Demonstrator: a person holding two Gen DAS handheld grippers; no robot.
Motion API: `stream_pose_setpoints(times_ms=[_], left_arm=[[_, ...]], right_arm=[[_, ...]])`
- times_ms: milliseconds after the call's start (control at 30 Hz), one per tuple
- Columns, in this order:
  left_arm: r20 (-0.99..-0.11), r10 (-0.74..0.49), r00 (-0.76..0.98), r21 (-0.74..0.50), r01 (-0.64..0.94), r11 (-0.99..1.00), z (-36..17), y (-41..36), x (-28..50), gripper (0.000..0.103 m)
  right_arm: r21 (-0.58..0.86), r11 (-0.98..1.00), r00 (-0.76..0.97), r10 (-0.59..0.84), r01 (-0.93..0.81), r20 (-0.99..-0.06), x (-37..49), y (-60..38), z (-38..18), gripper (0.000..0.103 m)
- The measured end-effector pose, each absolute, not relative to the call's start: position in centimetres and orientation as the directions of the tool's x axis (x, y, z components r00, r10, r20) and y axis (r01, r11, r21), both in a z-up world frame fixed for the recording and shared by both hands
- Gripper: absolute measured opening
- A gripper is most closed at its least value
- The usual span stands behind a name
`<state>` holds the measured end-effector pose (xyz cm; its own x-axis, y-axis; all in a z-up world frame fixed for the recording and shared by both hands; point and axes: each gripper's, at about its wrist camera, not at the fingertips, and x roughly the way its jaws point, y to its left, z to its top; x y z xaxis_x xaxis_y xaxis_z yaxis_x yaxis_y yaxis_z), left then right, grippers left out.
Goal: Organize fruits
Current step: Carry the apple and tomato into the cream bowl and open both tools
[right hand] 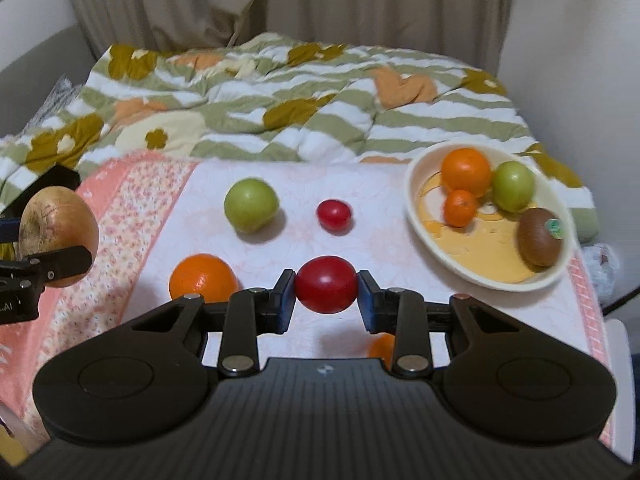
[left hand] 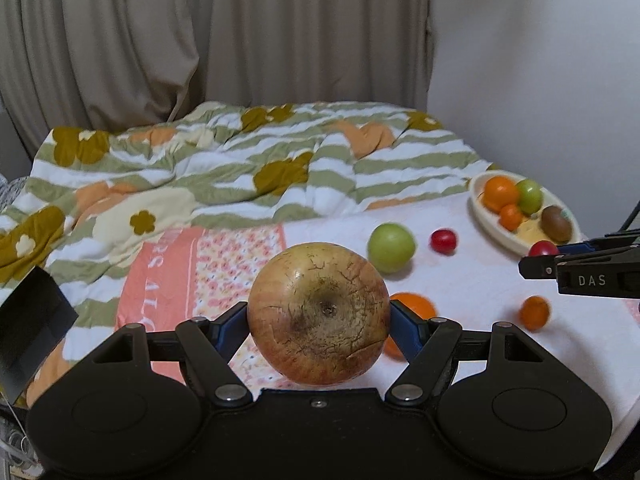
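My left gripper (left hand: 319, 320) is shut on a large russet apple (left hand: 318, 314), held above the towel; the same apple (right hand: 56, 236) shows at the left edge of the right wrist view. My right gripper (right hand: 326, 294) is shut on a red tomato (right hand: 326, 285), lifted off the cloth. On the towel lie a green apple (right hand: 251, 205), a smaller red tomato (right hand: 334, 215), a large orange (right hand: 202, 278) and a small mandarin (left hand: 535, 312). The cream bowl (right hand: 416, 216) at the right holds an orange (right hand: 466, 172), a mandarin (right hand: 460, 208), a green apple (right hand: 513, 186) and a kiwi (right hand: 540, 237).
The white and pink towel (right hand: 132, 208) covers the near part of a bed. A rumpled striped floral quilt (right hand: 280, 100) lies behind it, with curtains (right hand: 280, 0) at the back. A dark box (left hand: 32, 320) sits at the left edge. A wall borders the right side.
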<state>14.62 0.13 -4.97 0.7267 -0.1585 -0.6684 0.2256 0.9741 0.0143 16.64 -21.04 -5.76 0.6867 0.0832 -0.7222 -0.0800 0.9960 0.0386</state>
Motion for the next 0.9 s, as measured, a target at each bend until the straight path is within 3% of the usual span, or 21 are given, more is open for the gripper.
stream_pose_setpoints(times_ms=[467, 900], left_arm=[[-0.6, -0.241, 0.763, 0.018, 0.315, 0.949, -1.1, -5.0, 13.0, 0.077], [-0.58, -0.235, 0.78, -0.013, 0.28, 0.96, 0.3, -16.1, 13.8, 0.077]], right_arm=[[0.047, 0.998, 0.749, -0.008, 0.051, -0.662, 11.7, -28.3, -1.0, 0.048], [0.06, 0.996, 0.757, 0.093, -0.071, -0.647, 13.7, -37.7, -0.4, 0.048]])
